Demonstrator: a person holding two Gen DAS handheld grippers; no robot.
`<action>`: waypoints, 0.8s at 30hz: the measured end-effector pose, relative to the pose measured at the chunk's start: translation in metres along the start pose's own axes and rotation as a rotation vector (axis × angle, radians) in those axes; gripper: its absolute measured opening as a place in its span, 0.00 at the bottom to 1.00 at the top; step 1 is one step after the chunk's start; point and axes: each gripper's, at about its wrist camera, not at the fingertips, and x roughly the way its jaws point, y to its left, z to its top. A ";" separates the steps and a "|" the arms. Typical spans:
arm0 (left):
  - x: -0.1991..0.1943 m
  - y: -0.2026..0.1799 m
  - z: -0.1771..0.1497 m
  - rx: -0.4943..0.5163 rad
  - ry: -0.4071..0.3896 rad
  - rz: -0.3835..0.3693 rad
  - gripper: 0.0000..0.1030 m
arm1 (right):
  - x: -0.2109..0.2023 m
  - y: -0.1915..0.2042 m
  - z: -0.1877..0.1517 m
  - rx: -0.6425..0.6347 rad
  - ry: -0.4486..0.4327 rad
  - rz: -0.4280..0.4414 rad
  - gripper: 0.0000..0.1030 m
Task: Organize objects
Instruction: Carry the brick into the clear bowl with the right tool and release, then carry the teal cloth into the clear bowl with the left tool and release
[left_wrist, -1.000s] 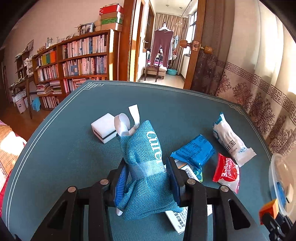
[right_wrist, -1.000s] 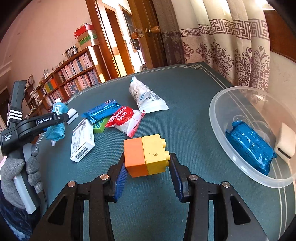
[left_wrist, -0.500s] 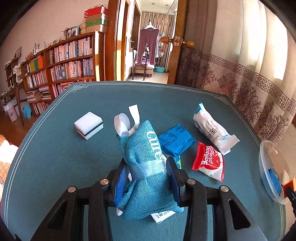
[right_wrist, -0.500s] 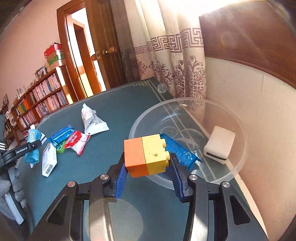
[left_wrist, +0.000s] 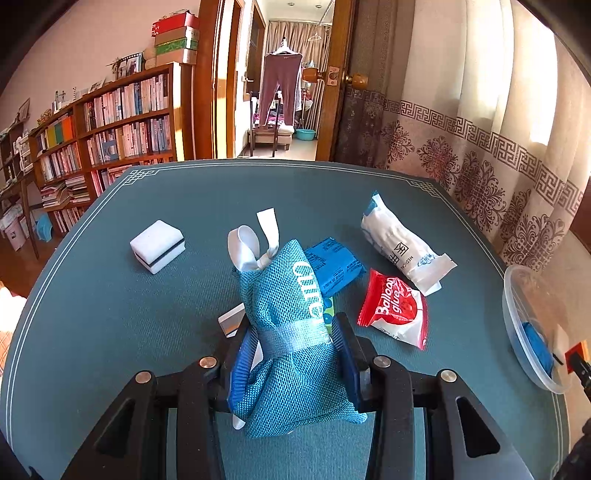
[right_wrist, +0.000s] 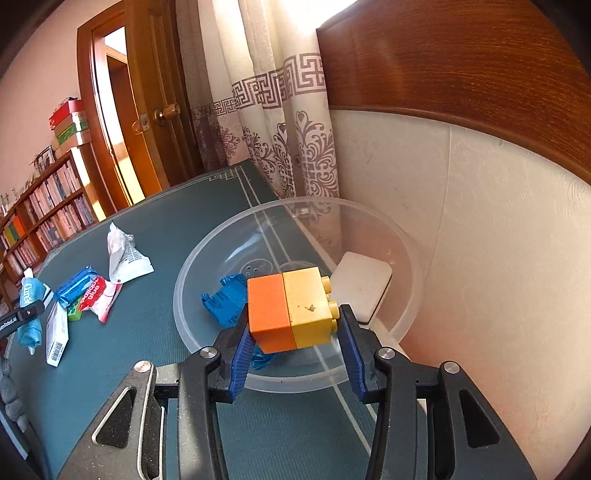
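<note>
Your clear plastic bowl sits at the table's right edge by the wall, holding a crinkly blue packet and a white sponge. Your right gripper tilts down over the bowl, clamped on the orange-and-yellow studded block. Your left gripper angles down near the table's front edge, pinching a blue mesh pouch at its band, white ribbon on top.

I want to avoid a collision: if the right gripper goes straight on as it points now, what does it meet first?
Probably the clear plastic bowl, likely the blue packet inside it; depth is unclear.
</note>
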 end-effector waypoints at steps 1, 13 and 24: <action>0.000 -0.001 0.000 0.001 0.002 0.000 0.43 | 0.002 -0.002 0.000 0.007 0.004 -0.006 0.44; 0.003 -0.031 -0.005 0.045 0.040 -0.032 0.43 | -0.004 -0.016 -0.005 0.050 -0.014 -0.008 0.51; 0.000 -0.114 -0.008 0.212 0.058 -0.133 0.43 | -0.011 -0.016 -0.005 0.045 -0.045 0.000 0.51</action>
